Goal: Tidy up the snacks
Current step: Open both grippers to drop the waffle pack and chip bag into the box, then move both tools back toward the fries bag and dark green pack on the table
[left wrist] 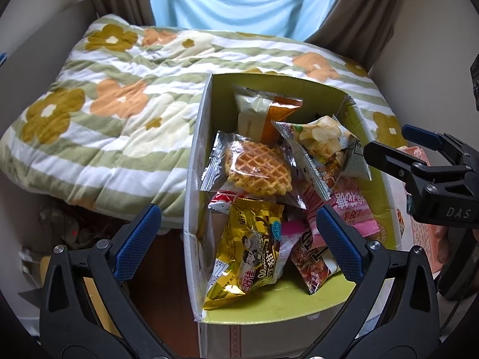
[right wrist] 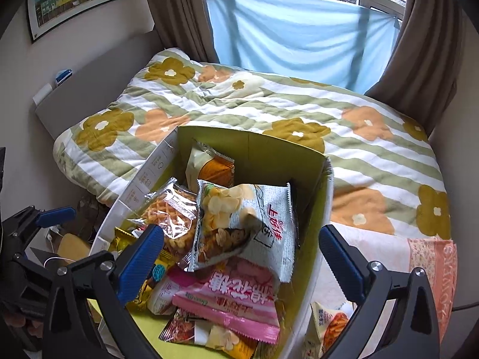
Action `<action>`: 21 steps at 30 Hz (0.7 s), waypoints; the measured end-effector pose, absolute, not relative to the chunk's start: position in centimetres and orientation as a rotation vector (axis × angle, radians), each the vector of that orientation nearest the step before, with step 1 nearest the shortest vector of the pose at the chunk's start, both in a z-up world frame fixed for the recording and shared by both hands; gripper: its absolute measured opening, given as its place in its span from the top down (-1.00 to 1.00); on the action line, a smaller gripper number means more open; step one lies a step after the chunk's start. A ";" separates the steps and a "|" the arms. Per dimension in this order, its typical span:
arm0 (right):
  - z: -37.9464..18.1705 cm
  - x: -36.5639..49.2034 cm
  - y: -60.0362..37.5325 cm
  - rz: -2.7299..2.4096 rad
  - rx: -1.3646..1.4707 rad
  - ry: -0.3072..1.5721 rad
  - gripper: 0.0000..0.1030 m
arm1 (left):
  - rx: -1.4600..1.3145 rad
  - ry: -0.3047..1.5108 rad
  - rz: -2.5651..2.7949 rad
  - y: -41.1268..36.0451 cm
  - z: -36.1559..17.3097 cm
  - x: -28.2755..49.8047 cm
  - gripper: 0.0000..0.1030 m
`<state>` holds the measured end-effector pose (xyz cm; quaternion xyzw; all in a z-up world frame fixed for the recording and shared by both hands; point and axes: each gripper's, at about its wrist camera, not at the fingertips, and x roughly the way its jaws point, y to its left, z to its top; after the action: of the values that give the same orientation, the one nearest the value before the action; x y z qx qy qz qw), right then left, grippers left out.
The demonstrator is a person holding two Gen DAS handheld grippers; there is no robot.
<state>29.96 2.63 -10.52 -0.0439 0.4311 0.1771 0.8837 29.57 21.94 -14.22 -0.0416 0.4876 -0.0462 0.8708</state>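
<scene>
Both grippers spread wide over the snack box, nothing pinched.

Hovering above the cardboard box (right wrist: 251,146) on the bed's edge: right gripper (right wrist: 239,257) wide open over the grey chip bag (right wrist: 257,224) lying atop the heap inside; left gripper (left wrist: 239,239) equally spread above the gold packet (left wrist: 251,248) at the box's near end. Best to back off straight, keeping pads clear of the crinkly edges, then fetch the stray packet (right wrist: 326,329) just outside the box's right wall.

I'm in a home bedroom: a bed (right wrist: 245,110) under a flowered quilt, curtains (right wrist: 173,15), a framed picture (right wrist: 76,0).
</scene>
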 end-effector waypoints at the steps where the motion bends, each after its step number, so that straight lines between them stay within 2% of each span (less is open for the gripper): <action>1: -10.3 29.7 2.5 0.359 -0.093 0.896 -1.00 | -0.081 1.016 -0.098 21.7 -14.1 29.6 -0.99; 12: -7.3 26.3 -2.1 0.275 -0.003 0.829 -1.00 | -0.034 0.957 -0.165 18.6 -11.8 28.6 -0.99; 21: -5.7 23.9 -12.5 0.204 0.019 0.757 -1.00 | -0.012 0.913 -0.184 10.2 -9.9 27.0 -0.99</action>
<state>23.90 -12.47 -5.74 0.0094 0.3688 0.0996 0.9241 27.05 10.22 -9.91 -0.0058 0.4402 -0.0889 0.8935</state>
